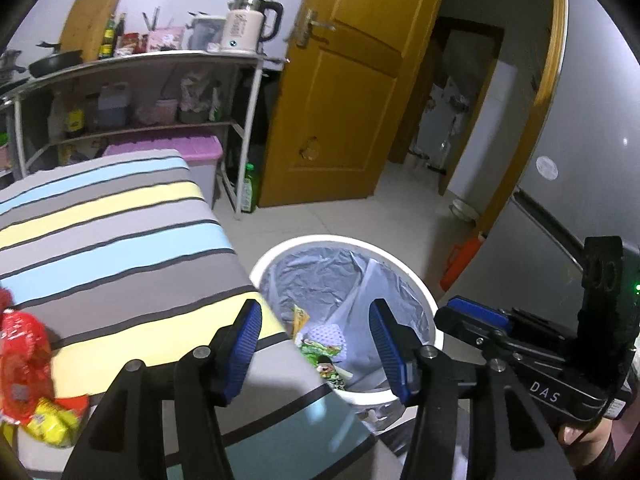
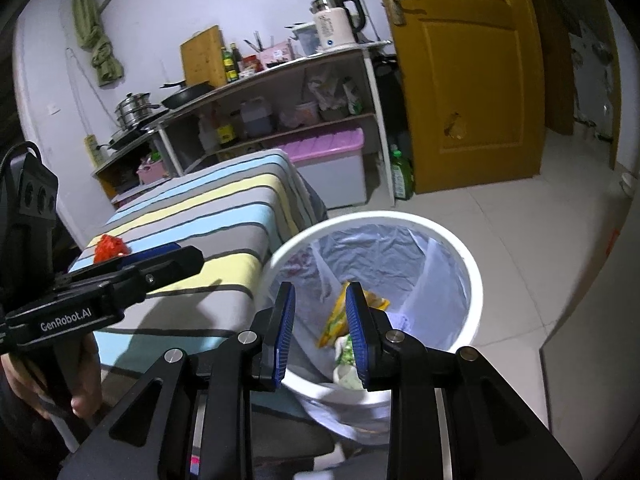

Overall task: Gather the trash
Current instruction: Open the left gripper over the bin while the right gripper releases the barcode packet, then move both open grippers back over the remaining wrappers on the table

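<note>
A white trash bin (image 1: 344,240) (image 2: 400,218) with a clear liner stands on the floor beside a striped table (image 1: 120,240) (image 2: 224,208). Inside lie a yellow wrapper (image 2: 336,316) (image 1: 300,316) and a green-and-white wrapper (image 1: 324,352) (image 2: 346,356). My left gripper (image 1: 316,340) hangs wide open over the table corner and the bin's near rim, nothing between its blue pads. My right gripper (image 2: 320,320) is over the bin, jaws partly apart and empty. A red wrapper (image 1: 24,360) (image 2: 110,248) and a yellow packet (image 1: 52,424) lie on the table, left of the left gripper.
A metal shelf rack (image 1: 160,56) with a kettle (image 1: 248,24), pans and bottles stands behind the table, with a purple-lidded box (image 1: 192,148) under it. An orange door (image 1: 352,80) stands open. A green bottle (image 1: 248,188) and an orange object (image 1: 460,260) sit on the tiled floor.
</note>
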Demonstrator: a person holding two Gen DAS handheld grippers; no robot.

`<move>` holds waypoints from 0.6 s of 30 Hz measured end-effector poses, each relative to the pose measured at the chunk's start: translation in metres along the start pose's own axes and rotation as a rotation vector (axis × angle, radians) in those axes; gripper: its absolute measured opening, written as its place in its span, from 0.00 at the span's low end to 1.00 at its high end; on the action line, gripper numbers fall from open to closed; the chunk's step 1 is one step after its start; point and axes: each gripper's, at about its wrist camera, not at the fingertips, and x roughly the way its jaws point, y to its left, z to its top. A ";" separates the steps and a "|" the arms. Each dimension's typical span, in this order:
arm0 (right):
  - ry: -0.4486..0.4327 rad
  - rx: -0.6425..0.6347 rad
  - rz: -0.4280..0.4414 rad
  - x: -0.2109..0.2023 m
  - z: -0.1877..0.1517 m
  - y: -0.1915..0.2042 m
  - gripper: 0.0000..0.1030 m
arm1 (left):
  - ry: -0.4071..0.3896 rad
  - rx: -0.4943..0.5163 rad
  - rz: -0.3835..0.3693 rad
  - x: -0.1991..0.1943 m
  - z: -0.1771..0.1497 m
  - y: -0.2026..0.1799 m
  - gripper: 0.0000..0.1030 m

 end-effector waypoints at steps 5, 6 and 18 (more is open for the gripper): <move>-0.010 -0.038 0.019 -0.006 0.004 0.020 0.26 | -0.041 -0.029 0.040 -0.028 -0.004 0.014 0.54; -0.012 -0.044 0.023 -0.007 0.005 0.023 0.26 | -0.052 -0.031 0.055 -0.035 -0.005 0.017 0.54; -0.010 -0.138 0.121 -0.011 0.001 0.079 0.27 | -0.116 -0.062 0.192 -0.099 -0.026 0.057 0.54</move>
